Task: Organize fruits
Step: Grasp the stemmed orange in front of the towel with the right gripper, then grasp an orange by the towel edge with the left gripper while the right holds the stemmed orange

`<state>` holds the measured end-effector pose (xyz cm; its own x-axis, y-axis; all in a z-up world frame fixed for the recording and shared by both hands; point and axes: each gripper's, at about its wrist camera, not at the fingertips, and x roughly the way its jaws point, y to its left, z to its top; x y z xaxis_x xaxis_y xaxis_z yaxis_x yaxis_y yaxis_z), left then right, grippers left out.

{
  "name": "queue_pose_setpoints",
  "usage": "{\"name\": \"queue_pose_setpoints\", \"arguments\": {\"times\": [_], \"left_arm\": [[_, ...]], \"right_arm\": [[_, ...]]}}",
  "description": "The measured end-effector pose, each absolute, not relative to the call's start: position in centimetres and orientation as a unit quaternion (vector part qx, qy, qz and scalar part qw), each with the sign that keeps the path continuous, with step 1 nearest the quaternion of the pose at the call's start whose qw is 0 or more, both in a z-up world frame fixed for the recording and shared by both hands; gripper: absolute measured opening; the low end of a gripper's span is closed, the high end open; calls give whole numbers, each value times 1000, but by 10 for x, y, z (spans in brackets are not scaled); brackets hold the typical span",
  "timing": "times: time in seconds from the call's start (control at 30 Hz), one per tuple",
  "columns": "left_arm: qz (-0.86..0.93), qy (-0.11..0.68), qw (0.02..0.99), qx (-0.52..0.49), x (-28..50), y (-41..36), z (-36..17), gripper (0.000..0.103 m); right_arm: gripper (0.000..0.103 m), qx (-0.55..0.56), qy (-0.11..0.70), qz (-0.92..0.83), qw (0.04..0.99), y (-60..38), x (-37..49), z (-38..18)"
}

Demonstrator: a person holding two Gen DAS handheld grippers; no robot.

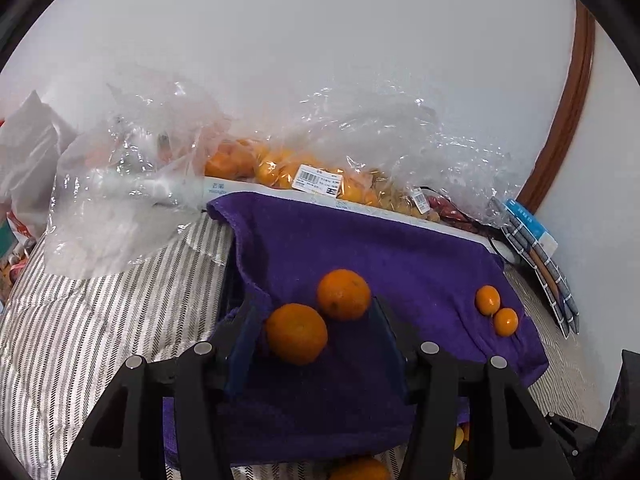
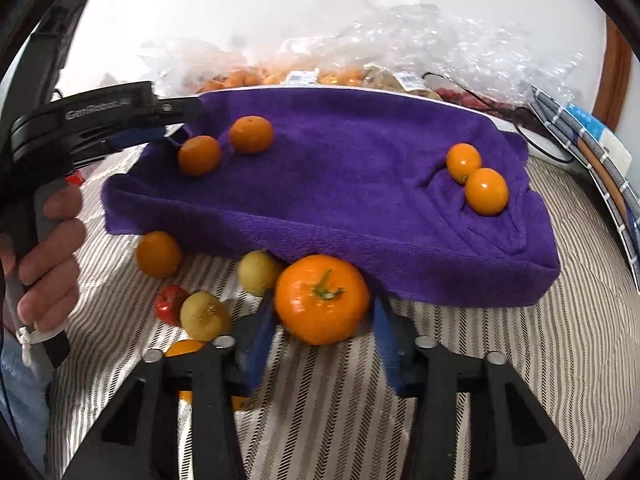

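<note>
Fruit sits between both tools: the right gripper (image 2: 322, 320) clasps a large stemmed orange (image 2: 322, 299) on striped cloth (image 2: 500, 360); the left gripper (image 1: 310, 322), jaws wide, flanks one of two mandarins (image 1: 296, 334). Purple towel (image 2: 360, 184) holds four fruits; "GenRobot.AI" marks the left tool

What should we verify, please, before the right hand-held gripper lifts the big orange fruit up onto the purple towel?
1. Big orange fruit sits between the right hand-held gripper fingers: ok.
2. Fingers actually clamping it: cannot tell.
3. Bare room on the purple towel between the fruit pairs: ok.
4. Left hand-held gripper out of the way: not ok, it hovers open around a mandarin on the towel.
5. Yellow-green fruit touching the big fruit may roll: not ok.
</note>
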<state>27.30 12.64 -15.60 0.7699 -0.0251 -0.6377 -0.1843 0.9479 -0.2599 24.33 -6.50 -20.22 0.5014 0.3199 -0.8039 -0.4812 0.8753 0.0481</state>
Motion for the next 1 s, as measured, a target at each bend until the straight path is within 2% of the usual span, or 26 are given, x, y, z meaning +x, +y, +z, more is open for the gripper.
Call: {"name": "queue_pose_setpoints", "arguments": {"times": [0.47, 0.73, 1.0], "left_arm": [[23, 326, 936, -129, 268, 111, -153, 53], [31, 320, 944, -72, 257, 90, -138, 53], [8, 353, 928, -114, 203, 81, -152, 53]], "right_arm": [[43, -72, 414, 200, 885, -106, 226, -192], [43, -64, 407, 153, 898, -157, 224, -189], [43, -25, 403, 164, 900, -179, 222, -186]]}}
